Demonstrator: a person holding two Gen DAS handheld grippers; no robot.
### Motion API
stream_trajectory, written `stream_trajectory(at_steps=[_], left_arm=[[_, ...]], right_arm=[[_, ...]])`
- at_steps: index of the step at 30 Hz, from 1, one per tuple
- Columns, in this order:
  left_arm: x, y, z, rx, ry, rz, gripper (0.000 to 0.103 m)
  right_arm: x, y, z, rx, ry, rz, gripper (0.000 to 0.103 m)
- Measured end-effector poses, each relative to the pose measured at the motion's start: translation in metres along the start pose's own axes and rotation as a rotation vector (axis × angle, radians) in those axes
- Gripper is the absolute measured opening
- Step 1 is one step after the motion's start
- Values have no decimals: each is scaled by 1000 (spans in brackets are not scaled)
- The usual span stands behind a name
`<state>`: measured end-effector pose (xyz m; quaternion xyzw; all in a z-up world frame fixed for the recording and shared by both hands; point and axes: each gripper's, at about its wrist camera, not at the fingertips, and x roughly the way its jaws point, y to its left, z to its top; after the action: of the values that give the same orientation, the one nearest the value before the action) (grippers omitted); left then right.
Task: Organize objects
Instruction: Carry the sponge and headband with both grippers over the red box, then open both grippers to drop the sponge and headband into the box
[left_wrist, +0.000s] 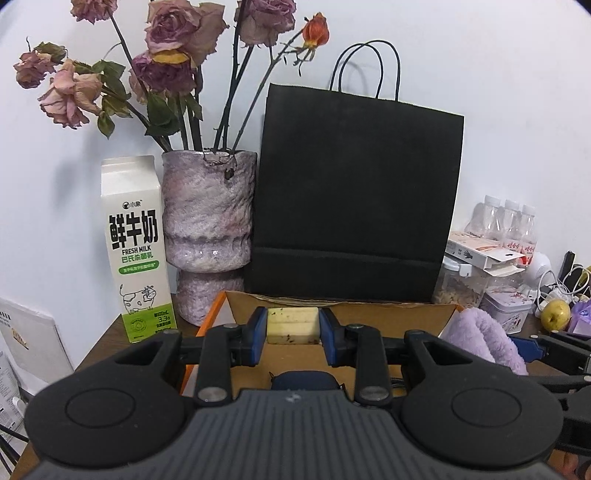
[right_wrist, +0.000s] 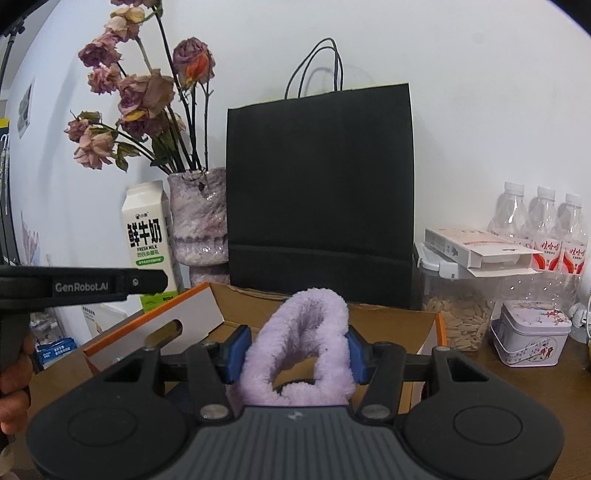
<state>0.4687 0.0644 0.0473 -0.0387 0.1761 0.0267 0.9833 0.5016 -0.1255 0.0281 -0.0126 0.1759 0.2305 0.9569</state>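
Cardboard box (left_wrist: 424, 314), open-topped with an orange-edged flap, standing directly in front of the black paper bag (left_wrist: 354, 199): this is the receptacle, and everything here is located against it. Item one, pale yellow block (left_wrist: 293, 325), speckled, possibly soap: pinched between the pads of my left gripper (left_wrist: 293, 326), long axis running crosswise from pad to pad, held above the box's far interior. Item two, purple fleece piece (right_wrist: 299, 343), soft and looped: clamped in my right gripper (right_wrist: 297, 349), jaws pressed into its sides, held over the box's near-right portion. Item three, a dark blue pouch-like object (left_wrist: 304, 380), already lying inside the box beneath my left gripper; what it is I cannot tell. Both held items sit straight above the box's opening, so the coming move appears to be downward only; the left gripper looks further in. Outside the box: milk carton (left_wrist: 136, 251) and vase (left_wrist: 208, 229) to its left, tin (right_wrist: 532, 332) to its right.
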Motion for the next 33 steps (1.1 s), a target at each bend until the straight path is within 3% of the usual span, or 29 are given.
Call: stream_trajectory(at_steps=[4, 5, 6, 7, 8, 9, 10, 25, 33], left_arm=[[6, -1, -1, 8, 6, -10, 33], [7, -2, -1, 11, 8, -8, 42], [7, -3, -1, 14, 11, -4, 65], [6, -4, -2, 16, 5, 3, 77], [5, -4, -2, 18, -6, 10, 96], [3, -5, -3, 23, -23, 22, 103], [1, -6, -3, 28, -42, 32, 103], [5, -6, -7, 22, -10, 41, 103], [-7, -9, -7, 30, -43, 44, 103]], right_arm=[[4, 1, -2, -6, 19, -2, 54], [6, 1, -2, -9, 28, 0, 58], [6, 1, -3, -10, 31, -5, 65], [7, 1, -3, -10, 33, -9, 70], [8, 1, -4, -11, 40, -14, 86], [9, 1, -4, -12, 43, -20, 99], [9, 2, -5, -15, 44, -29, 103], [10, 5, -7, -20, 65, -62, 103], [1, 7, -4, -15, 52, -64, 103]])
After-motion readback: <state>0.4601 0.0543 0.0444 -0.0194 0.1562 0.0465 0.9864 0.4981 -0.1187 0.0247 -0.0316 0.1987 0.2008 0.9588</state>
